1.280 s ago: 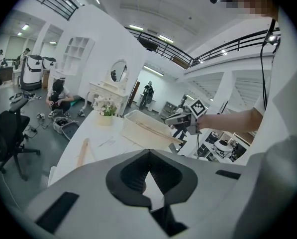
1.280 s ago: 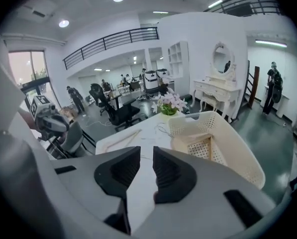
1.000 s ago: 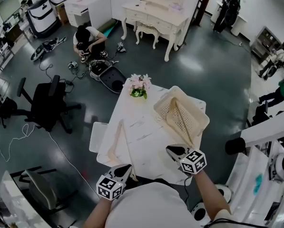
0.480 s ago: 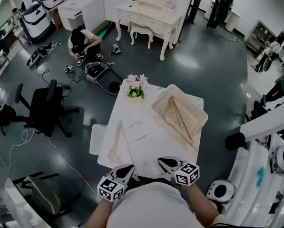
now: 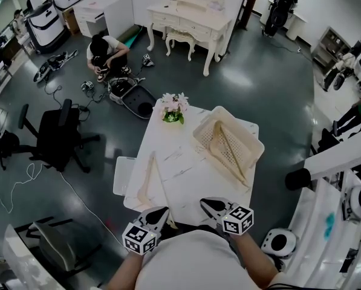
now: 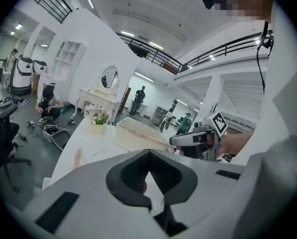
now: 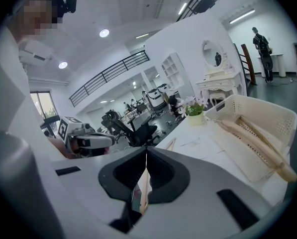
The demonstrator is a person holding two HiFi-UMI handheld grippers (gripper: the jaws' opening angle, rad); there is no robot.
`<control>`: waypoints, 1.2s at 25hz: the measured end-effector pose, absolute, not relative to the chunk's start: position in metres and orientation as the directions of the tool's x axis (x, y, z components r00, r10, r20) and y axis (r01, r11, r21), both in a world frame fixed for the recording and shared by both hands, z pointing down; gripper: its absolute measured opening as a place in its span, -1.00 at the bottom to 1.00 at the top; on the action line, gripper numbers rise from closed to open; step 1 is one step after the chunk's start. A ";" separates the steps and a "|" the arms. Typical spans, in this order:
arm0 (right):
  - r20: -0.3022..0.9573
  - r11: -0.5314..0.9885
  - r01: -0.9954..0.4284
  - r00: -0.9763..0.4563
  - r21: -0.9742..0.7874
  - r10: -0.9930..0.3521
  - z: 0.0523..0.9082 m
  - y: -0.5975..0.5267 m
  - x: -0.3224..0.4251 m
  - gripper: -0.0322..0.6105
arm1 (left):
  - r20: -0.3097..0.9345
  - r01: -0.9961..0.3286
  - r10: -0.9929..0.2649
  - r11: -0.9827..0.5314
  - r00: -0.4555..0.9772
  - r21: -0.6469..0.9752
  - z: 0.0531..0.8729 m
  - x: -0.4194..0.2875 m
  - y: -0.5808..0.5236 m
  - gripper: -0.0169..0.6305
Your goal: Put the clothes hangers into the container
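Right gripper [image 5: 204,203] has drawn back from the container [image 5: 256,147], jaws closed on nothing; left gripper [image 5: 162,211] likewise closed; the hanger [image 5: 143,189] left of the container awaits.

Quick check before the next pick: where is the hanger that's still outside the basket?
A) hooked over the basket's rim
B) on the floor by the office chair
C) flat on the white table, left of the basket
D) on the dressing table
C: in the head view the loose hanger lies flat on the white table, left of the basket and apart from it, while another hanger lies inside the basket.
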State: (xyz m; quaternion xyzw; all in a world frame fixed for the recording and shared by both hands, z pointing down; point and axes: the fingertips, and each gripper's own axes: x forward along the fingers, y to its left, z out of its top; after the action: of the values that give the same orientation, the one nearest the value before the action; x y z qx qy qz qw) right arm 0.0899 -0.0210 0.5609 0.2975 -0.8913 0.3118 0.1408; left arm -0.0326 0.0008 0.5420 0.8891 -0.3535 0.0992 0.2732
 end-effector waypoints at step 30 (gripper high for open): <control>0.822 0.845 -0.466 -0.566 -0.261 -0.058 0.782 0.003 -0.095 -0.61 | 0.525 -0.854 -0.701 -0.243 0.483 0.461 0.618 -0.214 0.085 -0.92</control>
State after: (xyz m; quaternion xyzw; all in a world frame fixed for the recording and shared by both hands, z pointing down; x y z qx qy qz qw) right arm -0.0946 0.0029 0.7824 0.1535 -0.8540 0.2321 0.4397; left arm -0.2139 0.0848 0.6182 0.7812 -0.4974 0.1056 0.3621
